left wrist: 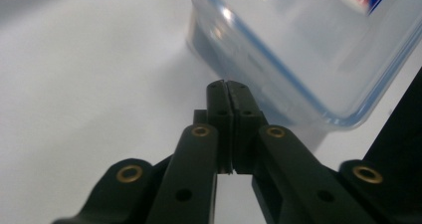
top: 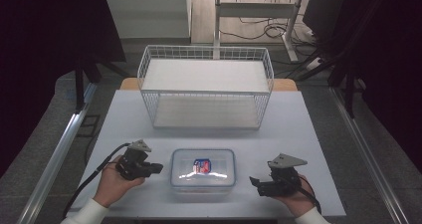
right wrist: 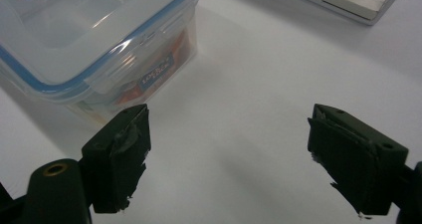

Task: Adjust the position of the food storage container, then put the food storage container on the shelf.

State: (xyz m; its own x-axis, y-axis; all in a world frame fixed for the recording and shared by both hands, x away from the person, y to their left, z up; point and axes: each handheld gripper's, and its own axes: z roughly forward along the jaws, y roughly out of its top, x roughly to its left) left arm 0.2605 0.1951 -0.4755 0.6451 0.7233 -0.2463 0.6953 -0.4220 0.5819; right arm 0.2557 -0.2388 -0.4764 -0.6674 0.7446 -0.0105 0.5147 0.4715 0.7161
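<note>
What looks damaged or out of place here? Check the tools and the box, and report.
The right tool has worn pads: the black facing is torn and ragged at the edges on both jaws. The lidded plastic box sits square on the white table, closed and unspilled, and the wire basket stands upright. The left tool looks intact.

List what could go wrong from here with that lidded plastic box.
The left gripper is shut beside the plastic box; pushing with it could slide the box across the smooth white table. The right gripper is open with nothing between its jaws; closing on the latch flap might slip or pop it.
</note>
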